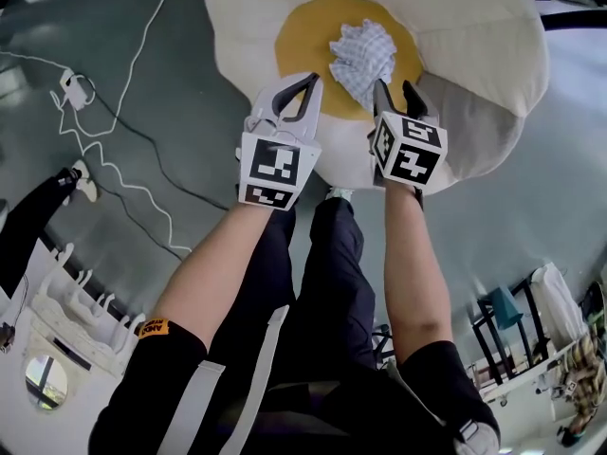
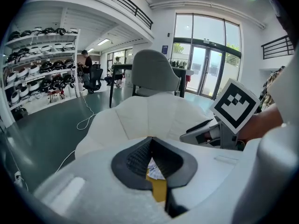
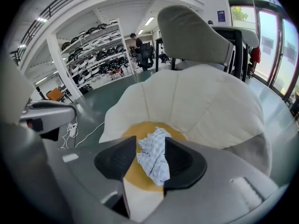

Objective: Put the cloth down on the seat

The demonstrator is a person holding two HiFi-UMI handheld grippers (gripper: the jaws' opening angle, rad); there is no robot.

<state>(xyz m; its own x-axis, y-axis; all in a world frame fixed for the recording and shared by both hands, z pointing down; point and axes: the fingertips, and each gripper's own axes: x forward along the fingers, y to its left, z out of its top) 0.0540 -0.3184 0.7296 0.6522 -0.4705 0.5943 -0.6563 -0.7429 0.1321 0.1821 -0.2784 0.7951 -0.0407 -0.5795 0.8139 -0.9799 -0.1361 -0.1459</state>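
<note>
The checked cloth (image 1: 363,60) lay crumpled on the yellow centre (image 1: 303,36) of the seat (image 1: 474,27), bunched toward the right of that patch and with the white petal-shaped cushions all round it. In the right gripper view it sat in the gap between the jaws of the right gripper (image 1: 395,88), which were spread wide. Whether its edges brushed the pads could not be told from that angle, but it looked to be resting on the seat under its own weight, not pinched.

Judged from this, the setting-down was all but done. To finish it well, the jaws should stay spread and the gripper should draw straight back along its own line, so that no pad snags a fold and drags the cloth off the yellow patch.

The right forearm reached forward and down from the person, with the gripper's marker cube facing up and its tips at the near edge of the cloth. The left gripper (image 1: 305,85) hung just beside it to the left, over the front of the seat. Its jaws were pressed together at the tips with nothing between them, and only a sliver of cloth and yellow showed through the gap behind. It took no part in the step.
</note>
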